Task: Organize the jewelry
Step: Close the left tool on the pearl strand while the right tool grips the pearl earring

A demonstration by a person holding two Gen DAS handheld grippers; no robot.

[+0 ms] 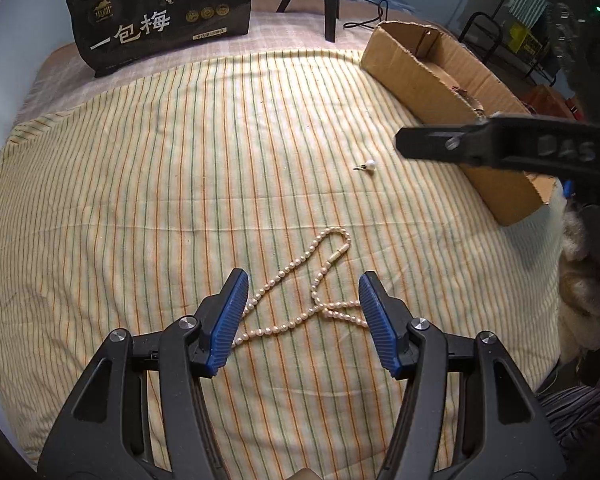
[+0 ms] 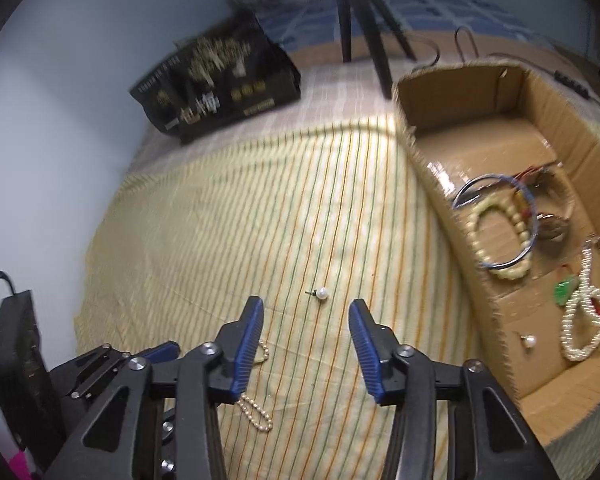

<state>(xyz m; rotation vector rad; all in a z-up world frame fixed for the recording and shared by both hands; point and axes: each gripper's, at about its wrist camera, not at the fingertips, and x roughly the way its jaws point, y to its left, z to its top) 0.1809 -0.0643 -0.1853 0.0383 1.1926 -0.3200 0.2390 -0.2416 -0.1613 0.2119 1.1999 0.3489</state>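
Pearl necklace (image 1: 300,300) lies loose on the striped cloth (image 1: 140,200) between the left gripper's (image 1: 302,316) parted jaws, while the right gripper (image 2: 306,344), empty and apart, aims at the earring (image 2: 321,293) at twelve o'clock, bound for the cardboard box (image 2: 452,216).

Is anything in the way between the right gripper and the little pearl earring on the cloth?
Nothing visible. The right gripper has open jaws and only bare striped cloth lies between it and the pearl earring.
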